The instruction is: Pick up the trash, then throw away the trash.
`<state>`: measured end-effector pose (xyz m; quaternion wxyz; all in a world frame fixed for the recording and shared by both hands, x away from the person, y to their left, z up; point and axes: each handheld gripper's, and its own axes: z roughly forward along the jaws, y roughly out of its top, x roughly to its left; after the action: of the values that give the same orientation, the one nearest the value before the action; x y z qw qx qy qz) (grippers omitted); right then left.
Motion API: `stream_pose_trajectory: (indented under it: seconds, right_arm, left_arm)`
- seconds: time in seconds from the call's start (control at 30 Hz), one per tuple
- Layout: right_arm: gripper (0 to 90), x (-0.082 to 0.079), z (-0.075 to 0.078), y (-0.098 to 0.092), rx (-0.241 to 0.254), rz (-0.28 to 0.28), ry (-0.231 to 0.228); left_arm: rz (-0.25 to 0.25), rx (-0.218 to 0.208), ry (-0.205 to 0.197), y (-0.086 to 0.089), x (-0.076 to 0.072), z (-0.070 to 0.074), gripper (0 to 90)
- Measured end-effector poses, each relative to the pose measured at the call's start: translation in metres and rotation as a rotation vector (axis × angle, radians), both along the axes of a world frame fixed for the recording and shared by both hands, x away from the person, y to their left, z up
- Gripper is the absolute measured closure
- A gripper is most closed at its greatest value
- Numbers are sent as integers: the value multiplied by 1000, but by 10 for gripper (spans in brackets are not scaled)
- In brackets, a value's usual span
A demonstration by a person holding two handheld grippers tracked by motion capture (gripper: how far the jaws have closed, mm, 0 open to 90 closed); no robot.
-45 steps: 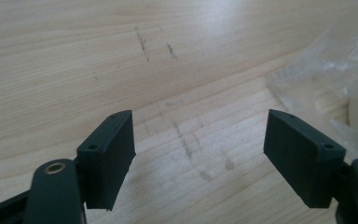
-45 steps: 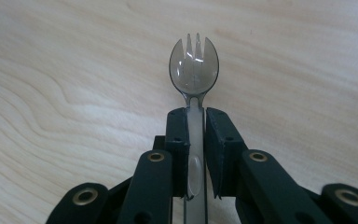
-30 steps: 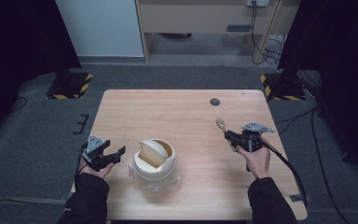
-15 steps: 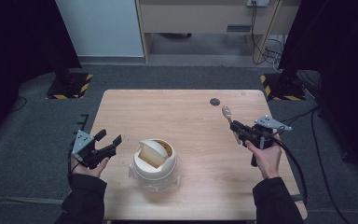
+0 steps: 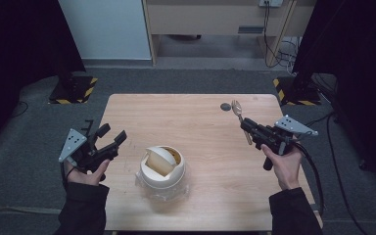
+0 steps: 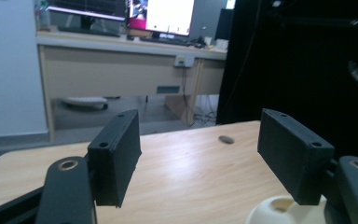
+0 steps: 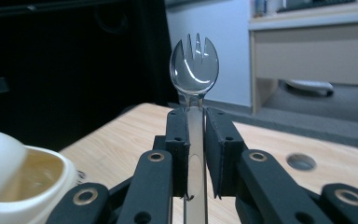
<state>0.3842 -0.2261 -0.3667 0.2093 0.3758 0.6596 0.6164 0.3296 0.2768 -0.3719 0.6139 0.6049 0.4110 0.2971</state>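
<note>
Spork, clear plastic, is pinched by its handle between the pressed-together jaws of the right gripper. Its long axis runs away from the person toward the table's far edge, tined bowl leading, handle trailing back through the jaws. In the right gripper view the spork stands upright above the jaws, tines up. It sits to the right of the white cup and well apart from it, just short of the dark round hole in the wooden table.

Left gripper: jaws spread wide, nothing between them, held at the table's left edge, left of the cup. Cup lid is half peeled, yellowish contents showing. Bare tabletop lies all around the cup.
</note>
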Motion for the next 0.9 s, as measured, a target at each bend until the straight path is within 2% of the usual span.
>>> stream_pose_trajectory:
  seconds: [0.1, 0.27, 0.5, 0.6, 0.9]
  right_arm:
    - [800, -5, 9, 5, 8, 25, -26]
    - [799, -13, 20, 13, 19, 66, -58]
    - [800, -20, 30, 19, 27, 98, -92]
    - [799, -21, 30, 22, 46, 111, -94]
    - [800, -21, 22, 34, 31, 154, -91]
  left_arm:
    - [-17, -9, -32, -6, -6, 11, 295]
    - [-76, -42, -54, -20, -13, 27, 295]
    - [-127, -42, -48, -42, -9, 35, 294]
    - [-134, -42, -44, -54, -3, 36, 298]
    - [-177, -31, -39, -92, 7, 46, 324]
